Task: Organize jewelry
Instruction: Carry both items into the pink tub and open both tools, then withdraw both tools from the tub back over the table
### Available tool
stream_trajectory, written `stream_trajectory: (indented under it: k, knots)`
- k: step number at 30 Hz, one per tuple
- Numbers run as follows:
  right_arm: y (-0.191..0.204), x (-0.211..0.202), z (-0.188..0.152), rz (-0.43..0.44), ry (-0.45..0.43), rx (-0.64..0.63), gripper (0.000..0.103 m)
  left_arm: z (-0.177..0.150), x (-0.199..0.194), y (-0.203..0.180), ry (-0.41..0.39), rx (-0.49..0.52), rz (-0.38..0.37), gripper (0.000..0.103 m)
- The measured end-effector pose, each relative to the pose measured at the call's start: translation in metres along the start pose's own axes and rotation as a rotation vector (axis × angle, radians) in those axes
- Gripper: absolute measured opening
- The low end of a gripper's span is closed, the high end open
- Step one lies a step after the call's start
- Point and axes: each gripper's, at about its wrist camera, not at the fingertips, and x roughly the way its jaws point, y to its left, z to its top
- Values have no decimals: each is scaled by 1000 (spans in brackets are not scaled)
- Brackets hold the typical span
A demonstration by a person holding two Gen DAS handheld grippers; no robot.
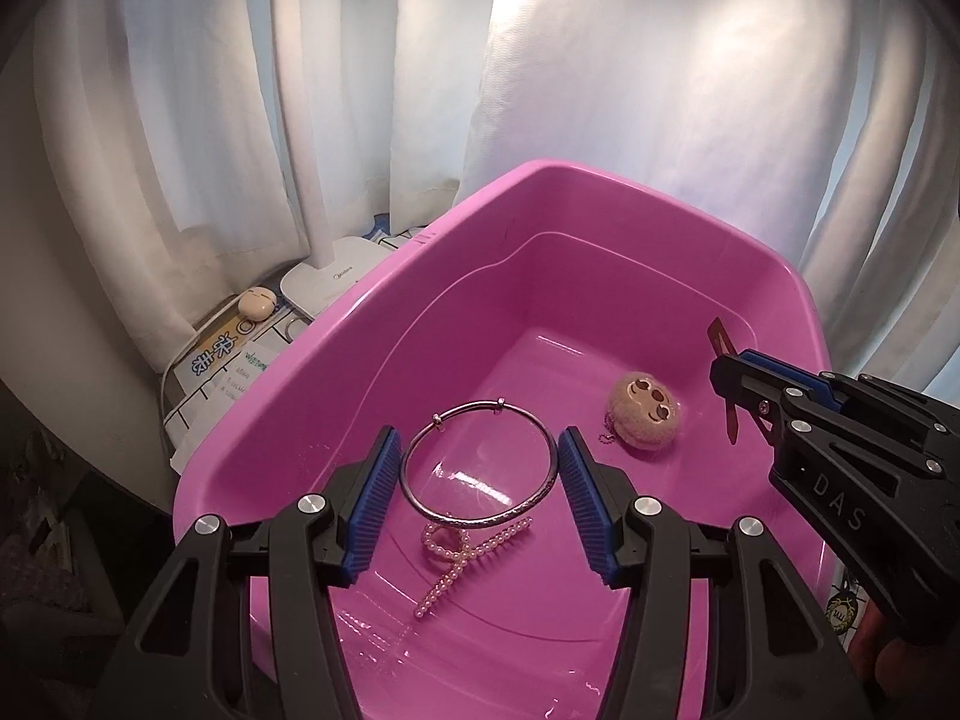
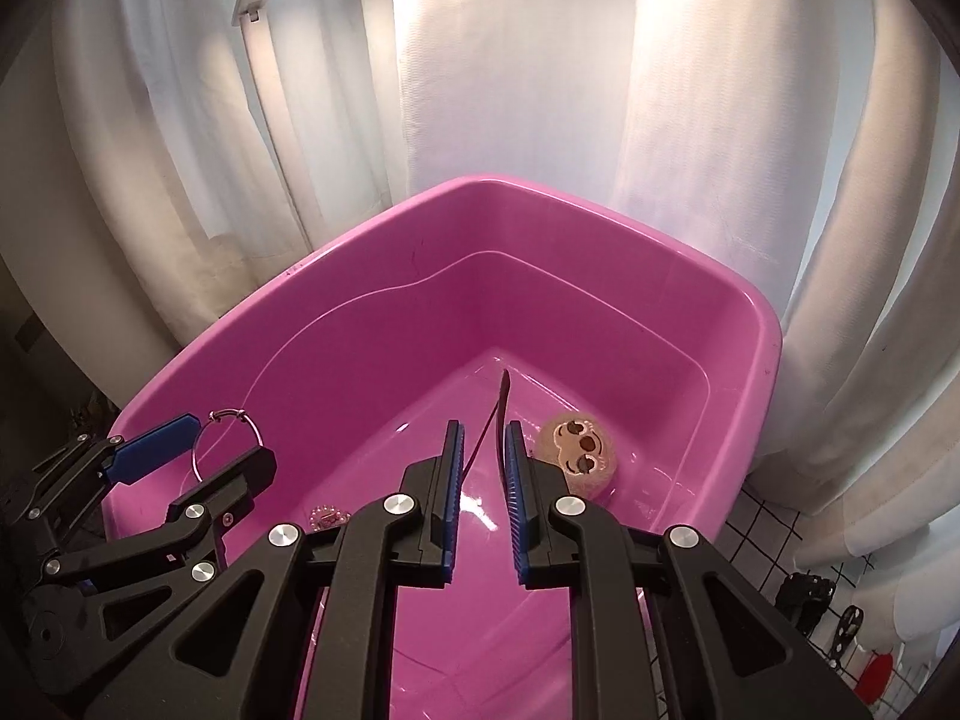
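White curtains (image 1: 660, 90) hang behind the pink tub (image 1: 372, 324) you work over. Your left gripper (image 1: 480, 468) holds the silver bangle (image 1: 479, 462) across its width, ring tilted toward the camera above the pearl hair clip (image 1: 459, 552). Your right gripper (image 2: 485, 450), marked "DAS", is nearly closed on a thin reddish strip (image 2: 501, 402), long axis running near to far. Left lamp base (image 1: 330, 282) reads "Midea".

One pink tub (image 1: 372, 324); one silver bangle (image 1: 480, 462); one pearl clip (image 1: 456, 552); one plush charm (image 1: 645, 411); one red hairclip (image 2: 501, 414)
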Motion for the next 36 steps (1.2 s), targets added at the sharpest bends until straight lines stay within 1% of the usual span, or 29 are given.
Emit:
stream_trajectory:
  k: [4, 6, 7, 9, 10, 11, 12, 13, 14, 15, 17, 24, 30, 36]
  knots:
    - [-2, 8, 2, -10, 23, 12, 14, 0, 7, 2, 21, -8, 5, 53]
    - [-2, 7, 1, -22, 28, 13, 16, 0, 9, 3, 27, -9, 8, 53]
    - [-2, 7, 1, -26, 32, 14, 19, 0, 9, 3, 30, -13, 11, 53]
    - [-3, 7, 2, -38, 31, 15, 32, 1, 11, 6, 47, -31, 7, 54]
    - [-5, 3, 2, -42, 22, 19, 45, 1, 12, 7, 56, -44, 2, 54]
    - [-5, 1, 2, -48, 14, 20, 50, 1, 13, 9, 64, -54, -4, 57]
    - [-5, 0, 3, -52, 10, 20, 50, 1, 13, 11, 68, -61, -7, 58]
    - [-5, -1, 4, -54, 8, 18, 50, 0, 13, 11, 68, -63, -4, 65]
    - [-5, -2, 5, -58, 7, 16, 50, 1, 12, 12, 65, -65, 2, 78]
    - [-5, -3, 5, -59, 4, 19, 50, 1, 9, 13, 50, -68, 5, 82]
    - [-7, -5, 6, -55, 3, 27, 51, 2, 4, 13, 24, -58, 22, 85]
    - [-8, -14, 3, -57, -10, 38, 51, 1, -1, 12, 24, -60, 21, 87]
    - [-15, -26, -2, -59, -27, 69, 51, -3, -7, 4, 17, -30, 27, 87]
    - [-24, -41, -12, -60, -47, 115, 51, -8, -12, -6, 19, -7, 14, 87]
